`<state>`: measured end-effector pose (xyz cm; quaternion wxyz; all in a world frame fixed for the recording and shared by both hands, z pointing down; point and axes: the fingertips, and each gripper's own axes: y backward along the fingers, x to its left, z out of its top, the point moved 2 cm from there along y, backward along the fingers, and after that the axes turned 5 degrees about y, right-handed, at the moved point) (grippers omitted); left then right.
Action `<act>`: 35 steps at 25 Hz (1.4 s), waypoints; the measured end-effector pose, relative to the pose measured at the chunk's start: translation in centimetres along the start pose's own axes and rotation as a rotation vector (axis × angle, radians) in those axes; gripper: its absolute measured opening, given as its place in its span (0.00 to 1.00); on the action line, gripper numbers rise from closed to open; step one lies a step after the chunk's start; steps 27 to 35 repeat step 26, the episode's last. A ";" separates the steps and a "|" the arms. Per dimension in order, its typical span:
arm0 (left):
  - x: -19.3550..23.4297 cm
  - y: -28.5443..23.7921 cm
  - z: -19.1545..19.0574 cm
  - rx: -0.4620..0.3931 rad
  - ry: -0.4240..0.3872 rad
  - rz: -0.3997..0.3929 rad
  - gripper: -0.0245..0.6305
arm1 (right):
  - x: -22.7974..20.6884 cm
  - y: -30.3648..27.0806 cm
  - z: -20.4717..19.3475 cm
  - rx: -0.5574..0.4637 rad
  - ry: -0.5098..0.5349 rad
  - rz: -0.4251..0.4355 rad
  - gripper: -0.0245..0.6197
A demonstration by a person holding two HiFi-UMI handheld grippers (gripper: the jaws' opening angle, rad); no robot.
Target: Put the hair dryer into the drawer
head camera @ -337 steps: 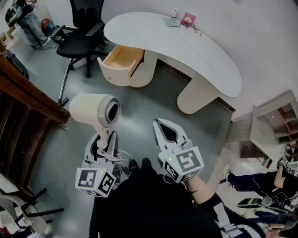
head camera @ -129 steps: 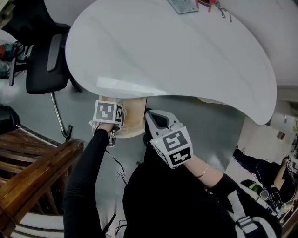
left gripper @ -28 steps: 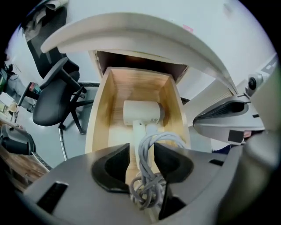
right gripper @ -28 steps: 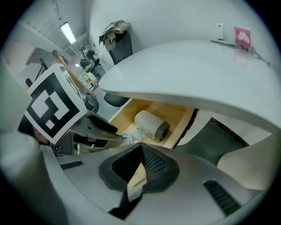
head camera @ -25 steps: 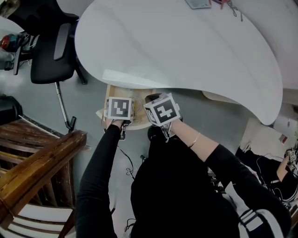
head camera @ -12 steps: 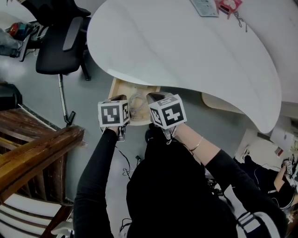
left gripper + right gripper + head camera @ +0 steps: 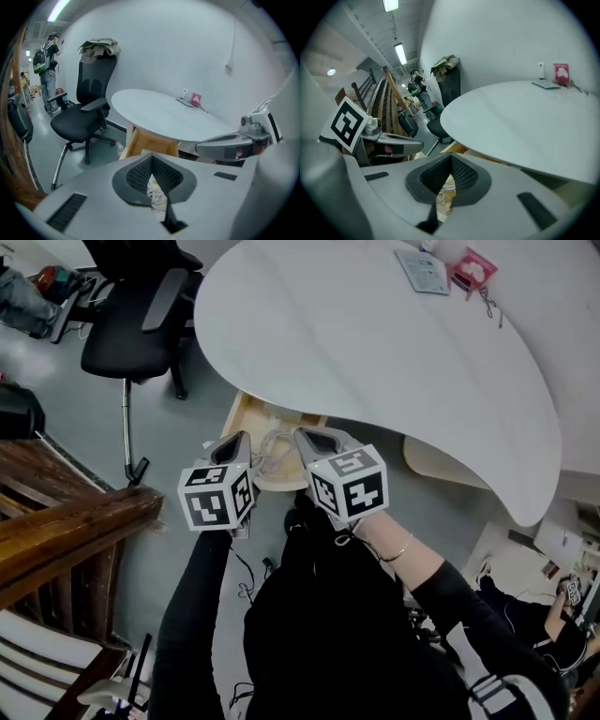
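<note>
The wooden drawer (image 7: 241,418) stands open under the edge of the white desk (image 7: 375,352). The hair dryer's white cord (image 7: 274,448) lies coiled inside it; the dryer's body is hidden below the desk top. My left gripper (image 7: 241,437) hovers above the drawer's left side. Its jaws have just been closing and are now shut with nothing between them. My right gripper (image 7: 301,433) hangs beside it over the drawer's right side, also shut and empty. In the left gripper view the shut tips (image 7: 152,158) point at the drawer (image 7: 150,143). In the right gripper view the tips (image 7: 450,157) meet too.
A black office chair (image 7: 141,324) stands left of the desk. Dark wooden railings (image 7: 66,531) run along my left. A pink box (image 7: 472,270) and a flat card (image 7: 422,270) lie on the desk's far side. A person (image 7: 47,51) stands far off.
Both grippers have lifted up and back out of the drawer. The hair dryer that my left gripper carried much earlier is no longer in it.
</note>
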<state>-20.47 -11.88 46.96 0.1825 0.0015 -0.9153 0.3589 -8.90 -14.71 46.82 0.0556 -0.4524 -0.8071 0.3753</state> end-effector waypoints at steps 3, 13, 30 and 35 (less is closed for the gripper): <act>0.0 1.3 0.6 -0.047 0.029 0.001 0.05 | 0.4 0.9 0.8 -0.033 0.025 0.004 0.04; -0.5 6.3 2.7 -0.205 0.017 -0.003 0.05 | 1.6 4.2 3.5 -0.142 0.069 -0.001 0.04; -0.3 12.3 4.2 -0.395 -0.001 0.012 0.05 | 3.0 9.1 5.6 -0.260 0.140 -0.027 0.04; -0.3 12.3 4.2 -0.395 -0.001 0.012 0.05 | 3.0 9.1 5.6 -0.260 0.140 -0.027 0.04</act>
